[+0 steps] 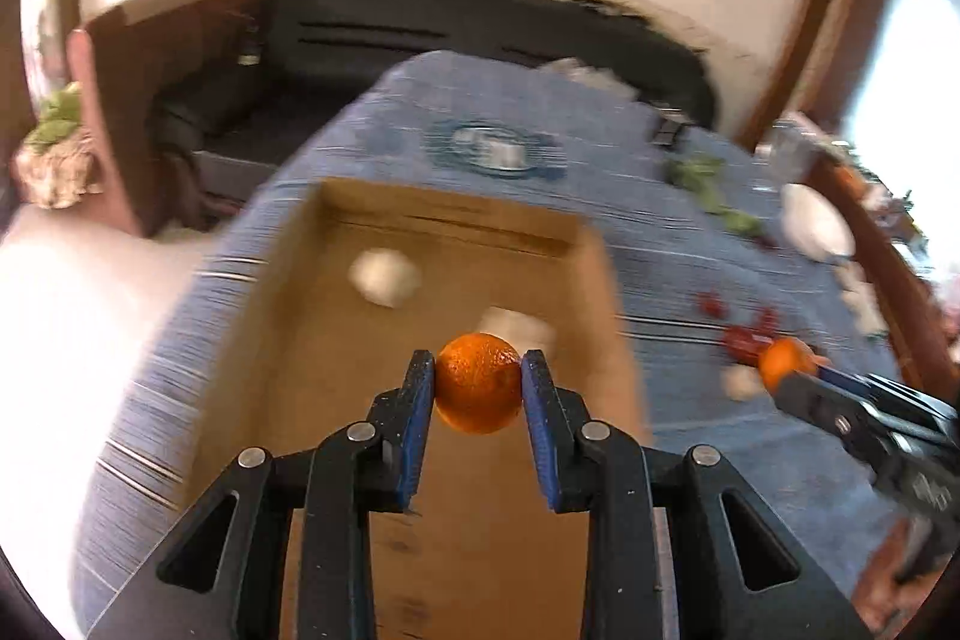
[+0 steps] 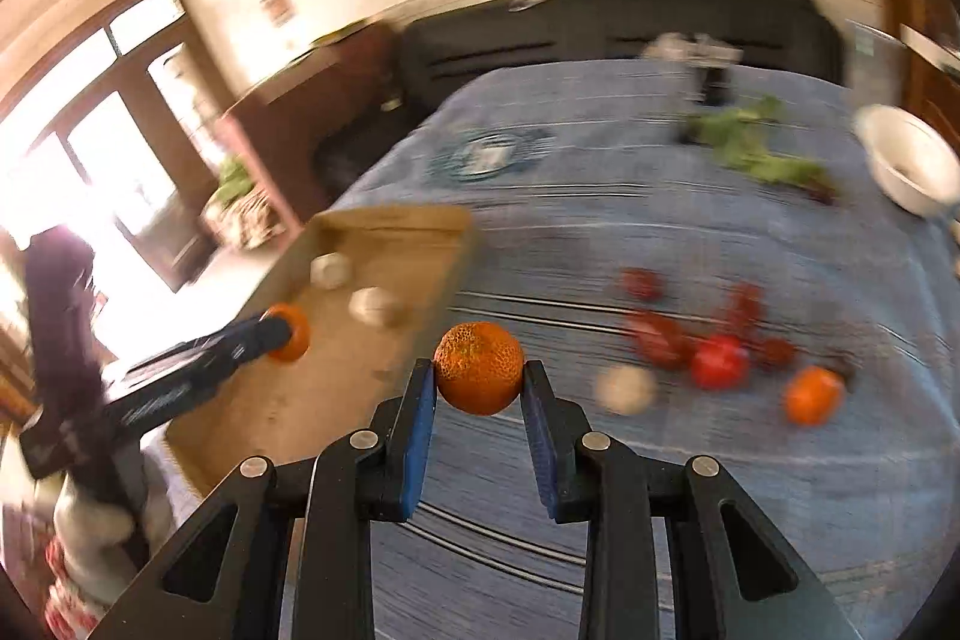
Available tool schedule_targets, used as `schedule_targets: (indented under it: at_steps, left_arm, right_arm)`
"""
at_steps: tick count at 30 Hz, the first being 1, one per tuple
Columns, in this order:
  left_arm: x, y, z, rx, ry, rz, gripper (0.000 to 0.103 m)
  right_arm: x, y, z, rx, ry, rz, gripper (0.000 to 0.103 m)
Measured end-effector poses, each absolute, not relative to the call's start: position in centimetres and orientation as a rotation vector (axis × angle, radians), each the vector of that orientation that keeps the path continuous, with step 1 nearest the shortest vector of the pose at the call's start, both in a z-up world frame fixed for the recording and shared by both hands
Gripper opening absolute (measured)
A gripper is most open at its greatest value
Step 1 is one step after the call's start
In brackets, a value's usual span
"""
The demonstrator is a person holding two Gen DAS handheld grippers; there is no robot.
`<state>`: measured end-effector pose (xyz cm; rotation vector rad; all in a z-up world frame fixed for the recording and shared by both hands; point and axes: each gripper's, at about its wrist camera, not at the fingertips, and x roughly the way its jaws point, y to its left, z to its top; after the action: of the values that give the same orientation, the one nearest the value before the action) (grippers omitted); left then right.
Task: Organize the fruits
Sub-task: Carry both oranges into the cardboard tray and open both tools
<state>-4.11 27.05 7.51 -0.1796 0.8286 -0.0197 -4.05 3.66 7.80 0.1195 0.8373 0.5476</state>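
Observation:
My left gripper (image 1: 478, 379) is shut on an orange (image 1: 478, 383) and holds it above the open cardboard box (image 1: 288, 292). Two pale round items (image 1: 384, 276) lie in the box. My right gripper (image 2: 478, 376) is shut on a second orange (image 2: 479, 367), above the blue cloth just right of the box (image 2: 444, 274). In the right wrist view the left gripper (image 2: 282, 334) and its orange show over the box. On the cloth lie a third orange (image 2: 813, 395), a red tomato (image 2: 719, 361), dark red fruits (image 2: 657, 337) and a pale round item (image 2: 626, 388).
A blue striped cloth (image 2: 660, 460) covers the table. A white bowl (image 2: 912, 160) stands at the far right, leafy greens (image 2: 756, 148) beside it, a glass dish (image 2: 480, 157) at the middle back. A dark sofa (image 1: 420, 28) lies beyond the table.

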Motion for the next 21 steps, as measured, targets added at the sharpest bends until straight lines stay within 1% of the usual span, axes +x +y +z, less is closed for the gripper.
schedule_targets:
  at_steps: [6,9,13,16,19,21]
  left_arm:
    - [-1.0,31.5,5.1,-0.273,0.915,0.029,0.029]
    - [0.0,32.6,3.8,-0.315,0.961,0.031,0.029]
    - [0.4,32.9,3.4,-0.341,0.964,0.025,0.029]
    - [0.8,33.0,3.1,-0.352,0.971,0.020,0.033]
    - [0.7,33.1,3.0,-0.351,0.973,0.014,0.042]
    - [0.4,33.1,3.3,-0.350,0.955,0.015,0.042]
  right_arm:
    - [-1.7,12.2,5.0,0.022,0.934,0.629,0.032]
    - [-0.9,14.7,3.2,-0.027,0.972,0.633,0.032]
    - [0.0,16.9,1.9,-0.067,0.984,0.623,0.032]
    - [0.2,17.2,1.5,-0.088,0.984,0.615,0.033]
    - [0.3,17.5,1.5,-0.096,0.985,0.609,0.034]
    - [0.4,17.3,1.4,-0.086,0.977,0.600,0.034]
